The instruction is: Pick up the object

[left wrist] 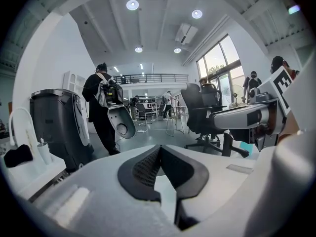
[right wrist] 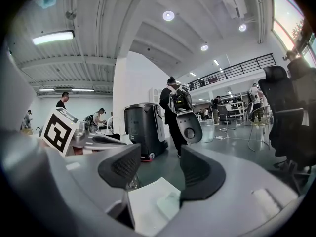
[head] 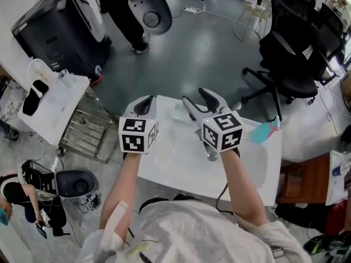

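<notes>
The left claw (left wrist: 159, 151) is closed, its tips touching. The right claw (right wrist: 160, 166) is spread wide with nothing in it (both hang over the white table (head: 181, 166)). A pale green thing (right wrist: 169, 202) lies on the table's far edge.

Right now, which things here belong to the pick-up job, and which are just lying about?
Job: left hand-held gripper, shut; right hand-held gripper, open; table; pale item on it, probably the object.
Lying about: teal item, chair, black machine, white cart.
</notes>
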The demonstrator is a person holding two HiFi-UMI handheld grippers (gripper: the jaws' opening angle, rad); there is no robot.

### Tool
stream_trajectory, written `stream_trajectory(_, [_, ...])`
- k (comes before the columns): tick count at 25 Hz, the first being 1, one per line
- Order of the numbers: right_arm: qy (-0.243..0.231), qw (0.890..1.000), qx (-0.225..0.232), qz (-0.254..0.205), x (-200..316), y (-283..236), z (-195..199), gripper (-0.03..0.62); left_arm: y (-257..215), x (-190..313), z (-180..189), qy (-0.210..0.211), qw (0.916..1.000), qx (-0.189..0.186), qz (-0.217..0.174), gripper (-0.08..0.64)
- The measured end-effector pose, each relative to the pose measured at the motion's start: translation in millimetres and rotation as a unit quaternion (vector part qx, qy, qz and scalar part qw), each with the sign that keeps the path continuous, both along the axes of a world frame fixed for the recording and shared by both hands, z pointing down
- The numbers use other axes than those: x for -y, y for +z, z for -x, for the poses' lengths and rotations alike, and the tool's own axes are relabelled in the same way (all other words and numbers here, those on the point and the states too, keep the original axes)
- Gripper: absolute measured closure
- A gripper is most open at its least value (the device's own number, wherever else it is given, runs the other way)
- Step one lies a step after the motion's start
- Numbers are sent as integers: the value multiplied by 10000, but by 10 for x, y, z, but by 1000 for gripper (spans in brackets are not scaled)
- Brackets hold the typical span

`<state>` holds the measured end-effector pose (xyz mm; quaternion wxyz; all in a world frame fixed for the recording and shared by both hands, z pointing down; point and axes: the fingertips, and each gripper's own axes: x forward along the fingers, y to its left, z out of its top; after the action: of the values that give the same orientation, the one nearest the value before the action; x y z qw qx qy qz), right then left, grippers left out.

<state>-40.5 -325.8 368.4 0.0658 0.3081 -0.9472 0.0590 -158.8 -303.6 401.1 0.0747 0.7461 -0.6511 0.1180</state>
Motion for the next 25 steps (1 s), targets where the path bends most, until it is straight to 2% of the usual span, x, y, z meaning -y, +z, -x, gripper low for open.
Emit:
stream_trajectory(8, [190,9998,-91,51,144,72,-3,360,-1,201,44,208,9998,-10,-14,560])
stream_trajectory(18, [663,9975,-251,22,296,90,204,359,3,447,275,797,9968,-48,-13,558])
stream_trajectory(25, [741,9953,-628,18,287,227,329,359,6,546,380,1137,9935,-60,-55,560])
